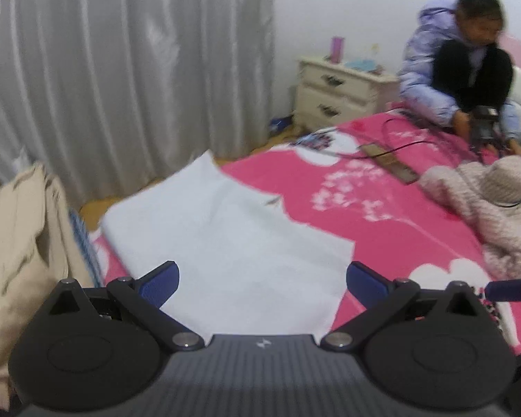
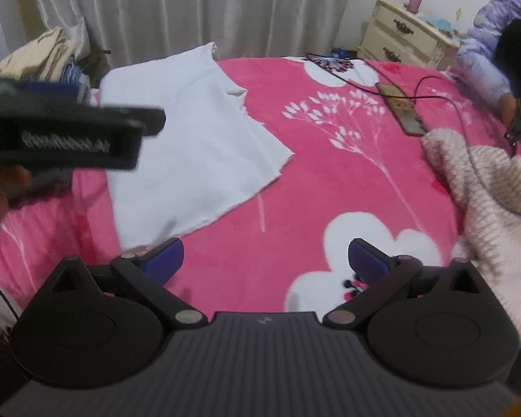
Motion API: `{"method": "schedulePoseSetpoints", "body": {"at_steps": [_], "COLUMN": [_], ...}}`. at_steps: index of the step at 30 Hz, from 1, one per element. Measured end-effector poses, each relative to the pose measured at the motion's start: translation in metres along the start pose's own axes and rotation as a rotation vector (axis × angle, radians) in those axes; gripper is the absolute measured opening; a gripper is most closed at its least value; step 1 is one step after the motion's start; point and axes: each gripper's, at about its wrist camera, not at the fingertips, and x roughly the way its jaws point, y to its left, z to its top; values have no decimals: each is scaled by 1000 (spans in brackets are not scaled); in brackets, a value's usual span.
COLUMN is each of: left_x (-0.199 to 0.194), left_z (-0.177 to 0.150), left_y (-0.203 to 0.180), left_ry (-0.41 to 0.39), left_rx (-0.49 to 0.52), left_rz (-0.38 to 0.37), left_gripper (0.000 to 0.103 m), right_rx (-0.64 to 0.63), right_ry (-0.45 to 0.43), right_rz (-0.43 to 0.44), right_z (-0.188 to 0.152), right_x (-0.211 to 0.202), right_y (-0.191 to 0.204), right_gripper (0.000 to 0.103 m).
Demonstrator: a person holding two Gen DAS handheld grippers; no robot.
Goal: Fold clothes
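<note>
White garment (image 1: 225, 243) lies folded flat near the bed's (image 2: 330, 180) left edge. Both the left gripper (image 1: 262, 279) and right gripper (image 2: 266, 257) hover with jaws apart, empty. This fold looks finished; next likely calls for fetching the knitted sweater (image 2: 486, 191) at the right edge.

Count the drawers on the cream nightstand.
2 drawers show on the nightstand beyond the pink bed: an upper drawer and a lower drawer directly beneath. The bed may hide more below.
</note>
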Motion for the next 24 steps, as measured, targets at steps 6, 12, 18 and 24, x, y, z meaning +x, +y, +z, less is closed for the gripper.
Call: {"method": "schedulePoseSetpoints", "body": {"at_steps": [6, 12, 18, 24], "left_x": [12, 21, 23, 27], "left_z": [-11, -18, -19, -20], "left_y": [14, 15, 15, 17], "left_ry": [91, 139, 144, 157], "left_rx": [-82, -93, -105, -139], "left_rz": [11, 37, 45, 81], "left_gripper": [103, 103, 103, 103], "right_rx": [8, 4, 22, 10], "right_ry": [70, 105, 122, 139], "right_rz": [-3, -10, -16, -22], "right_z": [3, 6, 8, 8], "right_x": [24, 41, 47, 49], "right_y": [12, 20, 19, 20], "right_gripper": [101, 101, 101, 101]}}
